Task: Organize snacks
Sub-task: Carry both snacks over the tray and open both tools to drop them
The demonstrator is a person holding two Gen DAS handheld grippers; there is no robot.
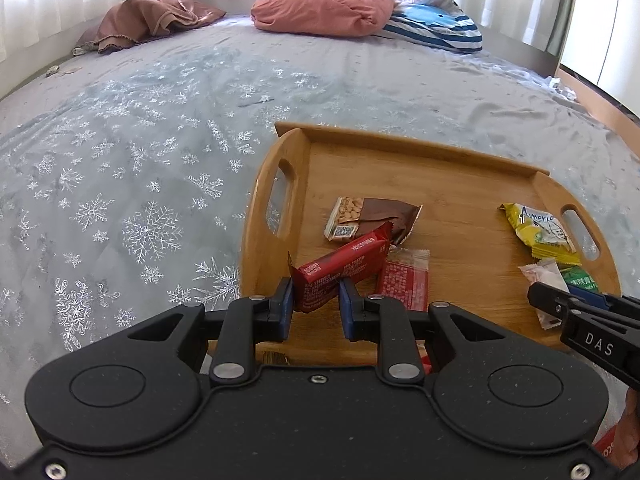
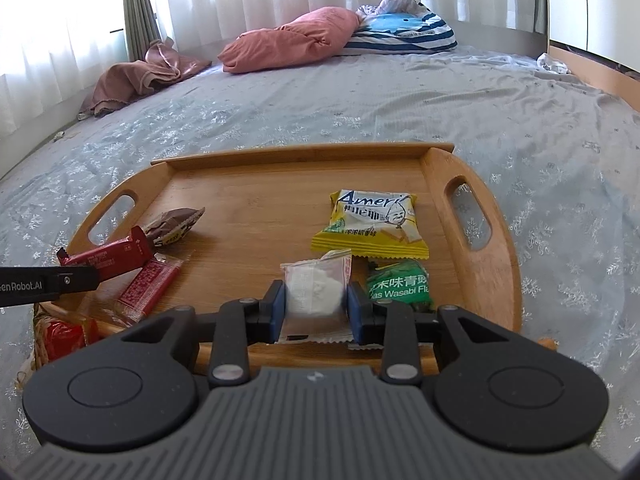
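A wooden tray (image 1: pixel 460 184) (image 2: pixel 280 184) lies on the bed with several snack packets. My left gripper (image 1: pixel 316 304) is shut on a dark red snack bar (image 1: pixel 340 270), which also shows in the right wrist view (image 2: pixel 108 256), held tilted over the tray's near left part. My right gripper (image 2: pixel 316 308) is shut on a white translucent packet (image 2: pixel 316 288), low over the tray's near edge; it also shows in the left wrist view (image 1: pixel 544 276). On the tray lie a brown nut packet (image 1: pixel 372 216), a red-printed clear packet (image 1: pixel 404 280), a yellow packet (image 2: pixel 372 224) and a green wasabi packet (image 2: pixel 400 288).
The bed has a grey snowflake sheet (image 1: pixel 140 184). At its far end lie a pink pillow (image 1: pixel 320 10), a brown cloth (image 1: pixel 156 20) and a blue striped cushion (image 1: pixel 436 26). A wicker basket with red packets (image 2: pixel 60 336) sits at the tray's near left.
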